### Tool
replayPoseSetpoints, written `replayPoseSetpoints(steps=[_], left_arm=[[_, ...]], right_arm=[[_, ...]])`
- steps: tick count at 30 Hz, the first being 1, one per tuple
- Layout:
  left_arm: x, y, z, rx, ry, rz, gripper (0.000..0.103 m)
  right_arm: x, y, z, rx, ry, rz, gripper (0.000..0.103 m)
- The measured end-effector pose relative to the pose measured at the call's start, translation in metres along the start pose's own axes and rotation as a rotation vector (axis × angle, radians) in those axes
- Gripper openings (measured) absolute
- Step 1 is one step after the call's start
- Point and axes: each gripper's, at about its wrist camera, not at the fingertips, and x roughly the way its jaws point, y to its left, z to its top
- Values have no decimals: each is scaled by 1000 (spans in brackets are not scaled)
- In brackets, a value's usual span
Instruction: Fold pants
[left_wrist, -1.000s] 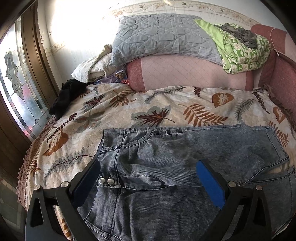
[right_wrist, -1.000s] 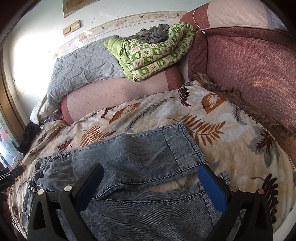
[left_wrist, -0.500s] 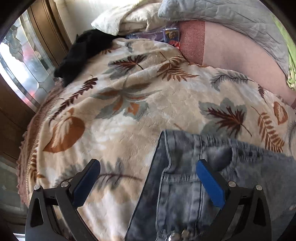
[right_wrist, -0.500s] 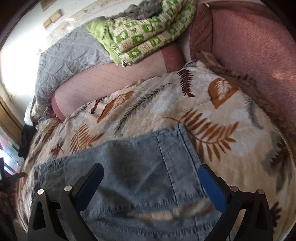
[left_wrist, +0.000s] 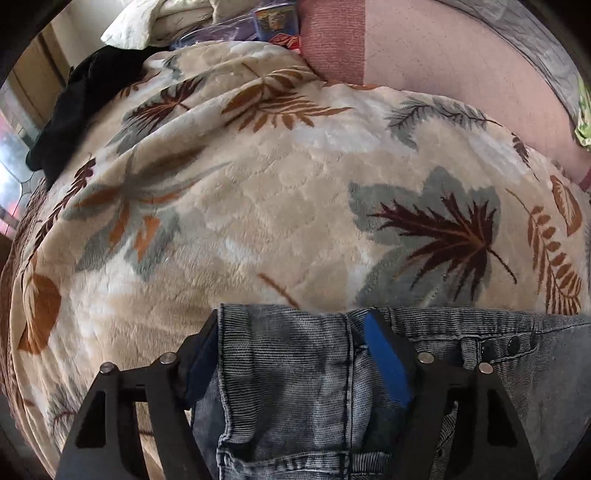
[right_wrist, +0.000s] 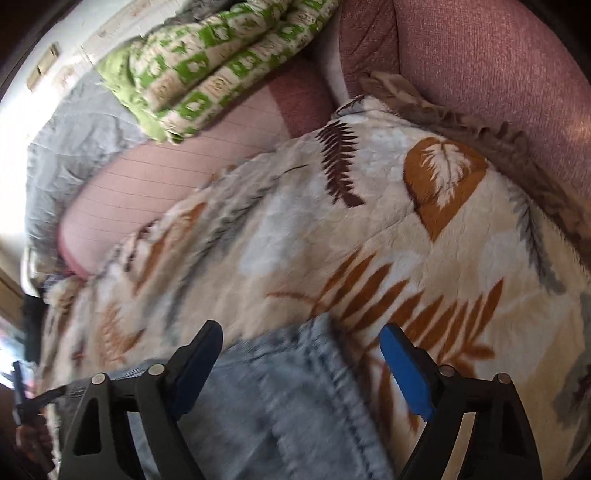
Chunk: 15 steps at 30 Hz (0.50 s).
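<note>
Left wrist view looks steeply down on the left gripper (left_wrist: 291, 354), whose blue-padded fingers (left_wrist: 388, 365) straddle the waistband corner of the grey-washed jeans (left_wrist: 295, 376); the jaws are closing with that ribbed waistband between them, and the left-hand pad sits right against the outer edge of the denim, though whether the pads yet press on it cannot be told. To the right of the fingers a row of dark snap buttons (left_wrist: 509, 345) runs along the waistband. Beyond the fingertips spreads a cream blanket (left_wrist: 258, 206) printed with brown and grey leaves, and farther still, to the left, a black garment (left_wrist: 81, 107) lies at the blanket's edge, with a pink quilted bolster (left_wrist: 443, 62) to the right. Right wrist view, blurred by motion, shows the right gripper (right_wrist: 299, 347) with its jaws closing, yet wide apart, over the hemmed end of one jeans leg, which lies flat on the blanket between the fingers (right_wrist: 406, 373) and nearer the left one. Past the fingertips a green-and-white patterned quilt (right_wrist: 207, 70) rests on the bolster.
</note>
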Motion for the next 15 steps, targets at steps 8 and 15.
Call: replayPoseSetpoints(steps=[8,15], left_arm=[[-8,-13,-5,91,-58,-12,28],[-59,-9,-15,108,-169,-44,20]], right_arm=[[41,4,-7,-84,39,-104,47],[1,27,-16,-135,-13,-72,18]])
